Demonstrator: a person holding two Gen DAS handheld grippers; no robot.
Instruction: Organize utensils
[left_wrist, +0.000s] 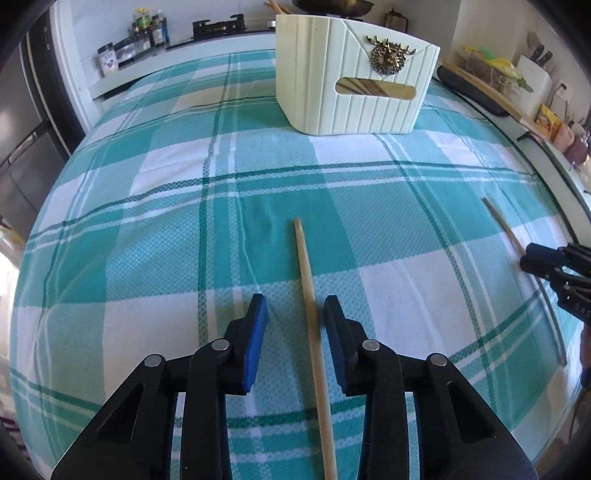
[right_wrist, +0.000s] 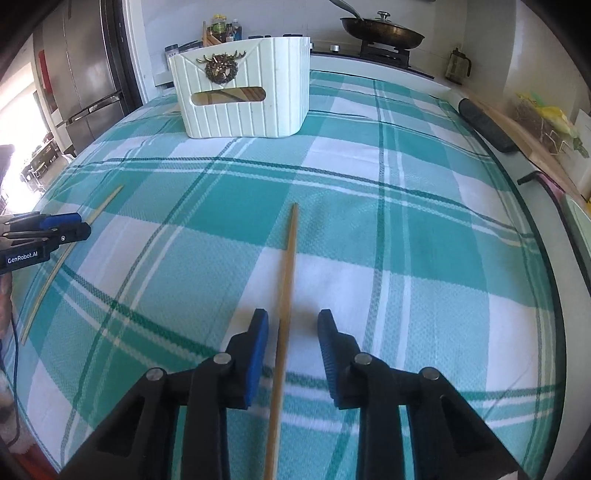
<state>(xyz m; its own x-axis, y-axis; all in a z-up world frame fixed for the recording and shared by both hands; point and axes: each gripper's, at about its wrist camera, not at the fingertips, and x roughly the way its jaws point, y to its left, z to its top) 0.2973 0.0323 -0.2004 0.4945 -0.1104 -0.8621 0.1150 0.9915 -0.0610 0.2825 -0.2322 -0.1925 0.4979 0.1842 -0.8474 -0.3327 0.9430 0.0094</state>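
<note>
Checked cloth (left_wrist: 166, 177), pan (right_wrist: 382, 31) – right view only

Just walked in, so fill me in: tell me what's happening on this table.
A person is tidying chopsticks with a tool in each hand. The left tool straddles one chopstick lying on the checked cloth, the right tool another chopstick. Neither is gripped yet. The cream basket behind already holds some.
</note>
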